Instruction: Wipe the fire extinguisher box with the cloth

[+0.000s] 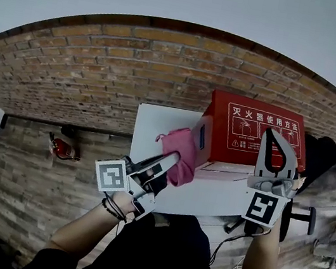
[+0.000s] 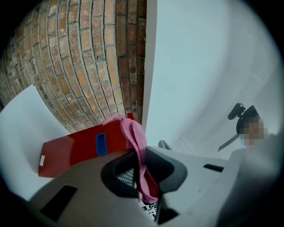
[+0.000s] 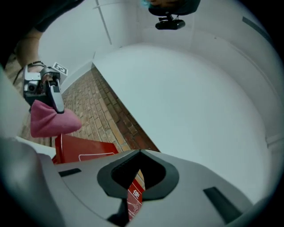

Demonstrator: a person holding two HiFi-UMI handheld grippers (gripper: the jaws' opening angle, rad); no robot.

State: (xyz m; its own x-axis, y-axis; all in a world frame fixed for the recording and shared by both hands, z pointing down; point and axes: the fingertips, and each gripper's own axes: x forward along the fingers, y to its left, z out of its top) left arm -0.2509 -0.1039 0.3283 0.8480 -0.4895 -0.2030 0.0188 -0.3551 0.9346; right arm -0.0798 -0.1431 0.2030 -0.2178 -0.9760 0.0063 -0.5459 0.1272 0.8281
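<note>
Where our left tongs [image 2: 141, 151] bite: pink cloth [image 2: 133, 133] (hanging beside the red box's [image 1: 251, 136] end)
Right tongs [image 3: 140, 153]: tips together, empty
Tabletop [image 1: 157, 122]: white, under the box

Pink cloth [image 1: 180, 155], red ext. box [image 1: 242, 151]

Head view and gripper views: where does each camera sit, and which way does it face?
Head view: on the person's head, facing down at the red rectangular fire extinguisher box on the white table; left forearm, right forearm, left hand-held gripper and right hand-held gripper show.
Left gripper view: on the left hand-held gripper, facing along its grey jaws, shut on the pink cloth, toward the box.
Right gripper view: on the right one, facing past its jaws over the box toward the left hand-held gripper.
Shared: all three show box and cloth.
</note>
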